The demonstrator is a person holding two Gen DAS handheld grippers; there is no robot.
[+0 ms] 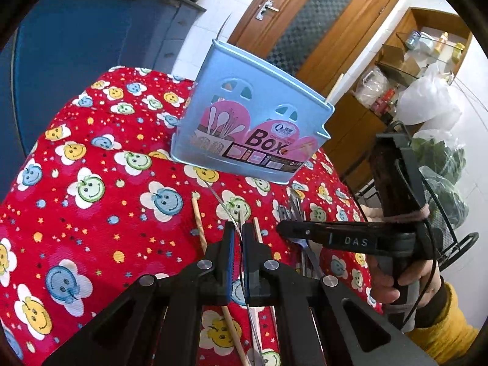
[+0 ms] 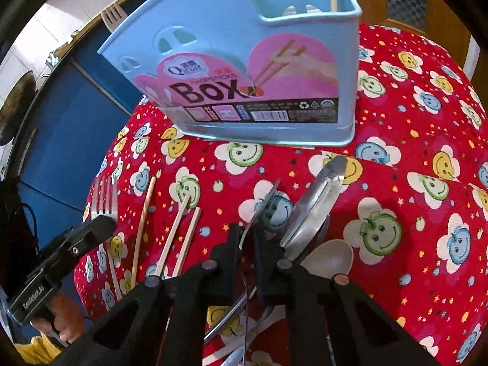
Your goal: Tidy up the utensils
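A light blue utensil box (image 1: 244, 122) stands on the red smiley tablecloth (image 1: 91, 183); it also shows in the right wrist view (image 2: 259, 70), with a fork (image 2: 113, 15) in its far side. My left gripper (image 1: 238, 231) is shut on a metal fork (image 2: 105, 198), seen edge-on between its fingers. My right gripper (image 2: 246, 238) is shut on the handle of a metal spoon (image 2: 265, 201) above a pile of metal spoons (image 2: 317, 201) and a white spoon (image 2: 329, 257). Wooden chopsticks (image 2: 180, 231) lie loose on the cloth.
A wooden door (image 1: 314, 21) and a shelf with bottles and bags (image 1: 427, 70) stand behind the table. A blue cabinet (image 1: 76, 45) is at the left. A black wire rack (image 1: 451, 238) is at the table's right edge.
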